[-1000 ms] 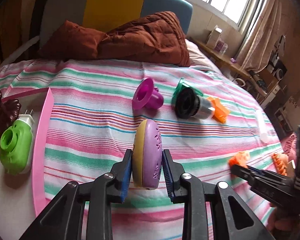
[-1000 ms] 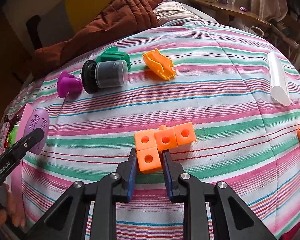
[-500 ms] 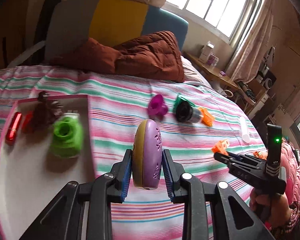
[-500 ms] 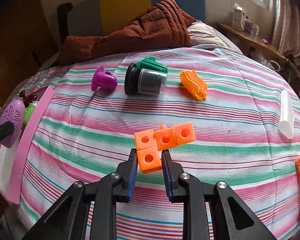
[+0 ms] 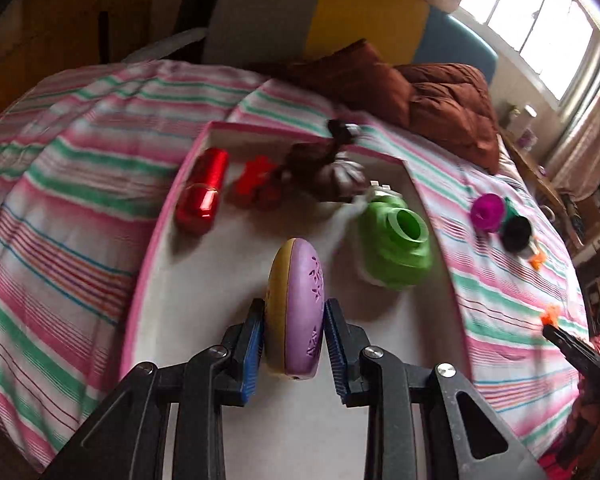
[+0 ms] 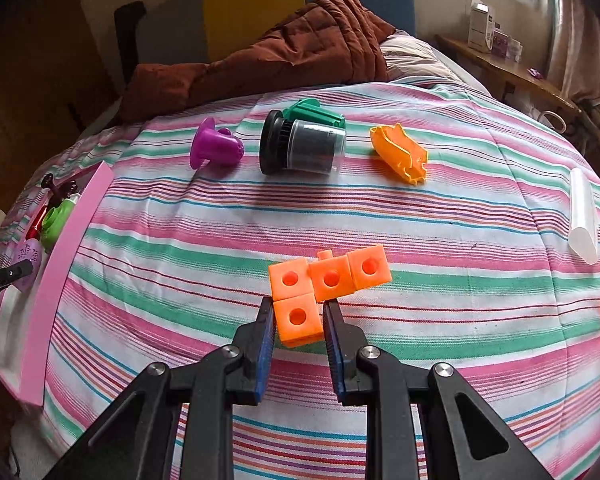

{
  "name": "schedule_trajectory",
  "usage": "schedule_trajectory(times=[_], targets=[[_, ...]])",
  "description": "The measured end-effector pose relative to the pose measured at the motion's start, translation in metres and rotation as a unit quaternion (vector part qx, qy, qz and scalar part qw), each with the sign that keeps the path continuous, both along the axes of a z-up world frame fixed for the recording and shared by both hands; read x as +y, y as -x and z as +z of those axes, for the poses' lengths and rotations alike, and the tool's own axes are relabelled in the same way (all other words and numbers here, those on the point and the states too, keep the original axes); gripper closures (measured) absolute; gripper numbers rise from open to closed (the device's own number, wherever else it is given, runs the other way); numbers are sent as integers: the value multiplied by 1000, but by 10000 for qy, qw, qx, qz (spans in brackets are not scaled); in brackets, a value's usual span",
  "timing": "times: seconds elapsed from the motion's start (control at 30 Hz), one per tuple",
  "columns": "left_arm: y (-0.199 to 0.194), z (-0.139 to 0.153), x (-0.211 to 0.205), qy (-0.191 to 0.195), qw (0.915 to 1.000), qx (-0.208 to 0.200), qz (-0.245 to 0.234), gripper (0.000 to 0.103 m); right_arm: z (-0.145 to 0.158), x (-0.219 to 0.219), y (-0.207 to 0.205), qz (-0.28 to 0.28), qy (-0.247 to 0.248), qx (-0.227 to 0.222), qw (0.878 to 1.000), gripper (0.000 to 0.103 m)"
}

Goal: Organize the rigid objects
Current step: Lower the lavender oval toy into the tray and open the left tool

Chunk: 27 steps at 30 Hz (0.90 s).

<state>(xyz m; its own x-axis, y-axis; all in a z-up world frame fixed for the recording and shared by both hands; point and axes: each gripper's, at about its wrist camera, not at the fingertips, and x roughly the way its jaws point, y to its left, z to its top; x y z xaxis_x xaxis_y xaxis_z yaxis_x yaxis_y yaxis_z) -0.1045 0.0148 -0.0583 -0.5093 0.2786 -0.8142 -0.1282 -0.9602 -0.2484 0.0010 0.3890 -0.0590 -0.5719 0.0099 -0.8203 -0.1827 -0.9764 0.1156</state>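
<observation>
The purple and yellow oval toy (image 5: pixel 296 308) stands on edge between the blue pads of the left gripper (image 5: pixel 295 322), which pinches it from both flat sides above the white floor of the pink-rimmed tray (image 5: pixel 148 256). In the tray beyond it lie a green plug-in device (image 5: pixel 396 246) to the right, a red cylinder (image 5: pixel 202 196) to the left, a red block (image 5: pixel 256 184) beside that, and a dark brown figure (image 5: pixel 320 164) at the far end, blurred. The tray sits on a striped bedspread (image 5: pixel 60 208).

The right gripper (image 6: pixel 298 320) is pressed shut on the lowest cube of the orange block cluster (image 6: pixel 328 280), whose other three cubes form a row just above the fingertips. Farther out on the bedspread rest a purple cup-shaped piece (image 6: pixel 214 146), a black and clear jar (image 6: pixel 304 148) lying on its side against a green piece (image 6: pixel 314 114), an orange mould (image 6: pixel 400 154), and a clear tube (image 6: pixel 582 216) at the right. A brown quilt (image 6: pixel 292 56) is heaped at the head of the bed.
</observation>
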Motion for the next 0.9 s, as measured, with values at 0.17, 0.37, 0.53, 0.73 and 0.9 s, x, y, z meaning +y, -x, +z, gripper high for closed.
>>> schedule_trajectory(times=[0.17,0.37,0.53,0.73,0.9], targets=[[12,5,-16,196,9991,171,347,72,-2,0,0,15,-38,-25,10000,79],[0,26,-34,339,9940,682,779,66,-2,-2,-1,61,-88,25,9999,79],[-22,36,-34,238,9923,1060,586,65,6,-14,-2,298,-192,177,9992,79],[-41,31,-23,62,9955,940,131,65,18,-36,-4,596,-17,430,9973,79],[-48,27,-18,4,9967,807,-25,65,30,-71,-6,1144,192,652,9911,79]])
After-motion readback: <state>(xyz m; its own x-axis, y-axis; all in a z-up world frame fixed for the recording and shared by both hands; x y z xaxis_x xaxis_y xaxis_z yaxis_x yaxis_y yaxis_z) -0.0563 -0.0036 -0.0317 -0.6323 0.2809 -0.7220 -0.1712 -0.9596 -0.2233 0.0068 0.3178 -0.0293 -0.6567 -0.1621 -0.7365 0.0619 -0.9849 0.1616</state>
